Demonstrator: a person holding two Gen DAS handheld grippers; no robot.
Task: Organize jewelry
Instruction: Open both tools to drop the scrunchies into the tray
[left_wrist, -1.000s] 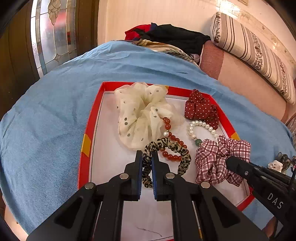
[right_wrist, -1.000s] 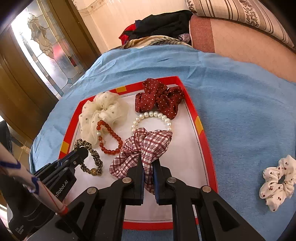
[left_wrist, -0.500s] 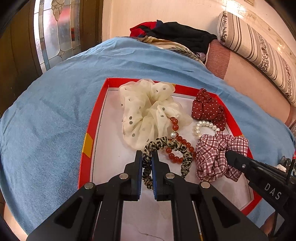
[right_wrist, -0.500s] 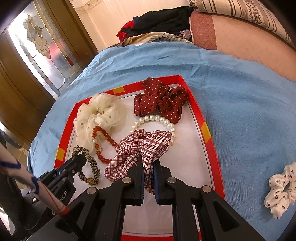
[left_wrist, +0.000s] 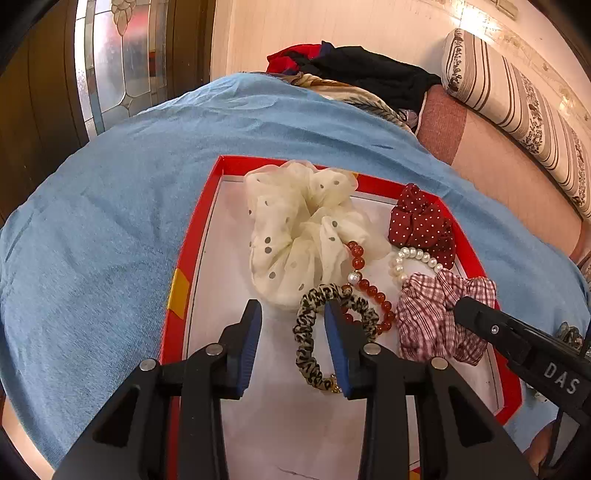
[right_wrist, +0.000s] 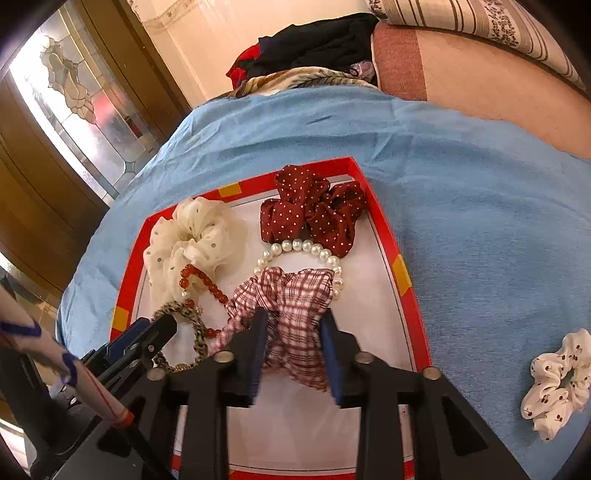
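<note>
A red-rimmed white tray (left_wrist: 192, 243) on the blue cloth holds a cream dotted scrunchie (left_wrist: 299, 229), a red bead bracelet (left_wrist: 369, 288), a pearl bracelet (left_wrist: 410, 254) and a dark red dotted scrunchie (left_wrist: 417, 221). My left gripper (left_wrist: 293, 325) is opening. The leopard hair tie (left_wrist: 306, 332) lies flat on the tray by its right finger, with neither pad pressing it. My right gripper (right_wrist: 293, 332) is also opening. The plaid scrunchie (right_wrist: 291, 295) rests loose on the tray between its fingers. Each gripper shows in the other's view, the right (left_wrist: 461, 306) and the left (right_wrist: 162, 325).
A white cherry-print scrunchie (right_wrist: 554, 380) lies on the blue cloth (right_wrist: 480, 221) right of the tray. Piled clothes (left_wrist: 362, 77) and a striped pillow (left_wrist: 517, 107) sit at the far end. A stained-glass door (left_wrist: 122, 62) stands at the left.
Both grippers went from shut to open. The left let go of the leopard hair tie and the right let go of the plaid scrunchie. Both pieces now lie on the tray.
</note>
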